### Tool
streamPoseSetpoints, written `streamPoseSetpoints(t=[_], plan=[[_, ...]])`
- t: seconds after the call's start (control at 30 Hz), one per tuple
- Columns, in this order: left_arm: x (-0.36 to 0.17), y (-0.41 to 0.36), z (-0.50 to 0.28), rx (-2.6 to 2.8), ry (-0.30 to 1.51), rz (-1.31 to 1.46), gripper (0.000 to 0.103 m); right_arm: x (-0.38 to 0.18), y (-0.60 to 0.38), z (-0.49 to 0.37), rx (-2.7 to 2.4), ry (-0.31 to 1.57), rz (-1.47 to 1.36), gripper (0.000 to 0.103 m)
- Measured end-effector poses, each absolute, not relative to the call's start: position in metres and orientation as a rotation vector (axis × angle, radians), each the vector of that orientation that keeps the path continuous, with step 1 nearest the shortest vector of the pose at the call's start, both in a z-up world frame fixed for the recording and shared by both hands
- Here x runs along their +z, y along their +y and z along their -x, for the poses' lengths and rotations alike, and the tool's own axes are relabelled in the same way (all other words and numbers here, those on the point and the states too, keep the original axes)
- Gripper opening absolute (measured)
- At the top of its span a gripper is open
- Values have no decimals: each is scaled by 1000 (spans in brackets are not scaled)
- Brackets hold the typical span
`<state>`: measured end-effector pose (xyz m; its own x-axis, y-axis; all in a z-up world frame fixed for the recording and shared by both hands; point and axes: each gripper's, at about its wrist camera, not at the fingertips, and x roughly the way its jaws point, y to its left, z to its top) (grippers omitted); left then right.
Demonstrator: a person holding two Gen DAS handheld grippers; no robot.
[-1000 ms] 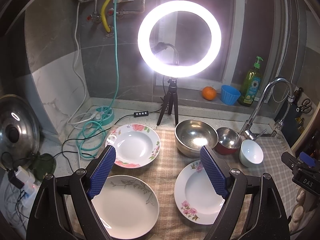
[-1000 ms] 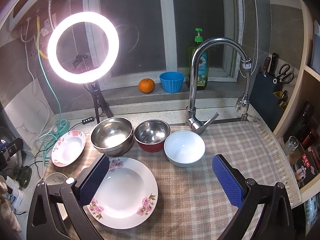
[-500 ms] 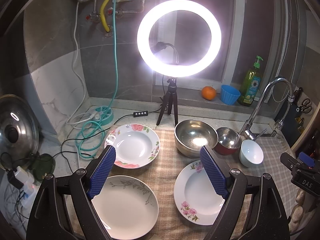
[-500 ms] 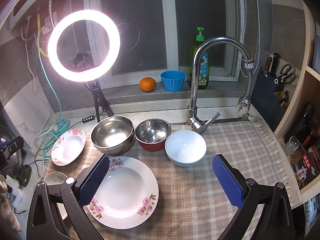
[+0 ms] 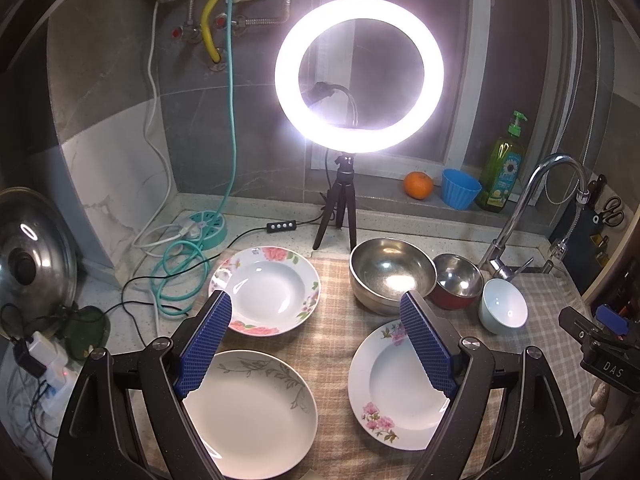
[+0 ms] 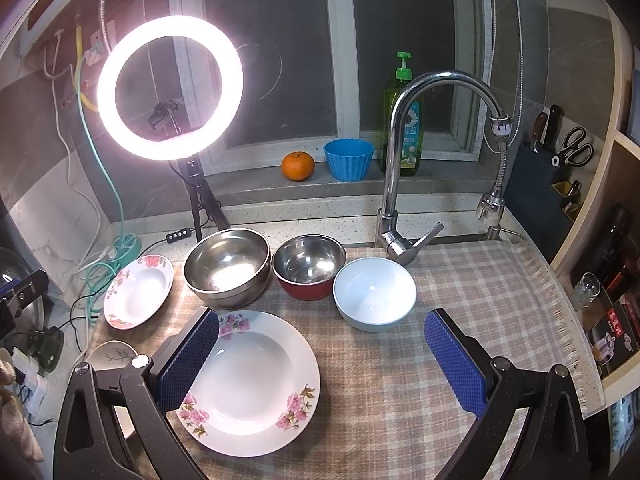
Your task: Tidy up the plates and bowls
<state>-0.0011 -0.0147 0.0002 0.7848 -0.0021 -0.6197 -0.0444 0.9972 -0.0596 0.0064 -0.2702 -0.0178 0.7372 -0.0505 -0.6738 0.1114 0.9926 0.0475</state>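
Three plates lie on the checked cloth (image 6: 460,292): a rose-patterned one (image 5: 266,290) far left, a leaf-patterned one (image 5: 248,412) near left, and a pink-flowered one (image 6: 252,384) in front of the bowls. Behind it stand a large steel bowl (image 6: 226,266), a red-sided steel bowl (image 6: 308,266) and a white bowl (image 6: 374,294) in a row. My left gripper (image 5: 316,340) hovers open above the plates, holding nothing. My right gripper (image 6: 320,364) is open too, its left finger over the pink-flowered plate (image 5: 400,384), empty.
A lit ring light (image 5: 358,74) on a tripod stands behind the dishes. The tap (image 6: 404,160) rises at the back right. An orange (image 6: 298,166), blue cup (image 6: 348,158) and soap bottle (image 6: 404,120) line the sill. Cables (image 5: 180,272) and a pot lid (image 5: 28,256) crowd the left.
Both grippers stay open and almost still. The views have crept slightly; no dish has moved.
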Motion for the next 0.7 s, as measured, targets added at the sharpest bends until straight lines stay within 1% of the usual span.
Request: streamPoseSetpoints(t=[0.7], plan=[[-6,-6,0,29,681,86,87,-23,-266,-9,-68,754,-77,101]])
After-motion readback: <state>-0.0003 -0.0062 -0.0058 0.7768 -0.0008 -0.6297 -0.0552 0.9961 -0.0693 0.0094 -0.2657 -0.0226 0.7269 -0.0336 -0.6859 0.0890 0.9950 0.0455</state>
